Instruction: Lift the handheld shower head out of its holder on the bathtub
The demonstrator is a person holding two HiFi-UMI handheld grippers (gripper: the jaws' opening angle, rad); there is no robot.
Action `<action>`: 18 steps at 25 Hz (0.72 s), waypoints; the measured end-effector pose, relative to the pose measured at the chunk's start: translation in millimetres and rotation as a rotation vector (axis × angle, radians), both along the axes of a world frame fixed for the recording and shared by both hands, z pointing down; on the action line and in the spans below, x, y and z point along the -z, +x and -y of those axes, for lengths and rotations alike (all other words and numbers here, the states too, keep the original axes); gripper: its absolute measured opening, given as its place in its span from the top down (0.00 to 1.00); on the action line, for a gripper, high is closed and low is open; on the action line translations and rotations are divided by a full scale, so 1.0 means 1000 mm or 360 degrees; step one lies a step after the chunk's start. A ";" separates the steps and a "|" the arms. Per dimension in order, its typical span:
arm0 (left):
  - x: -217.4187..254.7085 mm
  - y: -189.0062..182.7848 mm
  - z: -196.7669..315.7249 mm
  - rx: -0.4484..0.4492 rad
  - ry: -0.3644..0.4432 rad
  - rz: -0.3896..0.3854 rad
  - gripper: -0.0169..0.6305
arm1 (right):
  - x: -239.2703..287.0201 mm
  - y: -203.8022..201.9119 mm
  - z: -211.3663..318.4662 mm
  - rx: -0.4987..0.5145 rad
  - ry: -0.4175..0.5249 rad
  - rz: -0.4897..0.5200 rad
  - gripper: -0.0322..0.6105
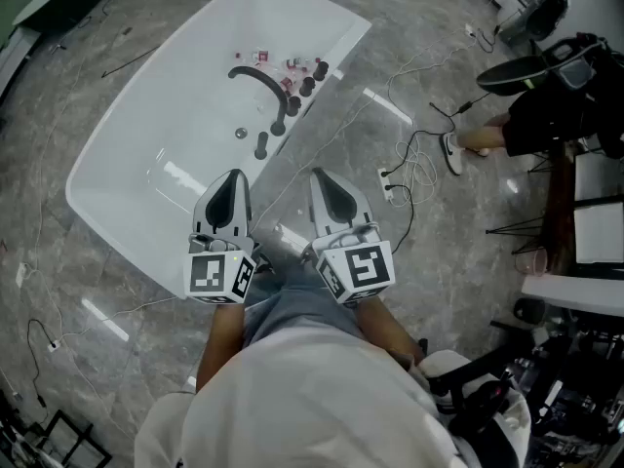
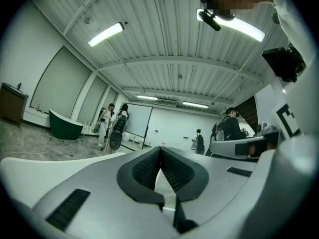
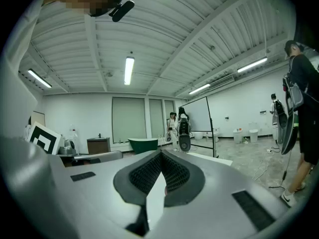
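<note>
A white bathtub [image 1: 127, 164] lies ahead of me in the head view. A row of dark fittings [image 1: 292, 103] runs along its right rim, with a curved black spout [image 1: 258, 76] arching over the basin. I cannot tell which dark piece is the handheld shower head. My left gripper [image 1: 232, 178] hangs over the tub's near end, shut and empty. My right gripper [image 1: 324, 176] is beside it above the floor by the tub's near right edge, also shut and empty. In both gripper views the left gripper [image 2: 160, 148] and right gripper [image 3: 161, 153] point level into the room with pads [image 3: 174, 172] together.
Cables and a power strip [image 1: 388, 179] lie on the marble floor right of the tub. A seated person's shoe [image 1: 453, 152] and dark stands are at the right. Small red items [image 1: 291, 64] sit in the tub's far end. A green tub [image 3: 143, 144] and standing people are far off.
</note>
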State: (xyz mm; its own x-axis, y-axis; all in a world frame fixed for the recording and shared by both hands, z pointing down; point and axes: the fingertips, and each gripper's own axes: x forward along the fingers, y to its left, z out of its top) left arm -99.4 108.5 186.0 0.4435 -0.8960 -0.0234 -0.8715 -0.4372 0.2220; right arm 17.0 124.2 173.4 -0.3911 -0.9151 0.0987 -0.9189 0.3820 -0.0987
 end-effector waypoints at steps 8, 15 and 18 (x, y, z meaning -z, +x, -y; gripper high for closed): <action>-0.014 -0.008 0.015 -0.0029 -0.0028 -0.0010 0.95 | -0.014 -0.014 0.015 0.0004 -0.0032 -0.0015 0.93; -0.042 -0.021 0.038 -0.0082 -0.0068 -0.0002 0.95 | -0.016 -0.034 0.034 0.0047 -0.0025 0.0073 0.92; -0.079 -0.017 0.063 -0.0095 -0.0120 0.0062 0.95 | -0.034 -0.036 0.052 0.0049 -0.0073 0.0055 0.92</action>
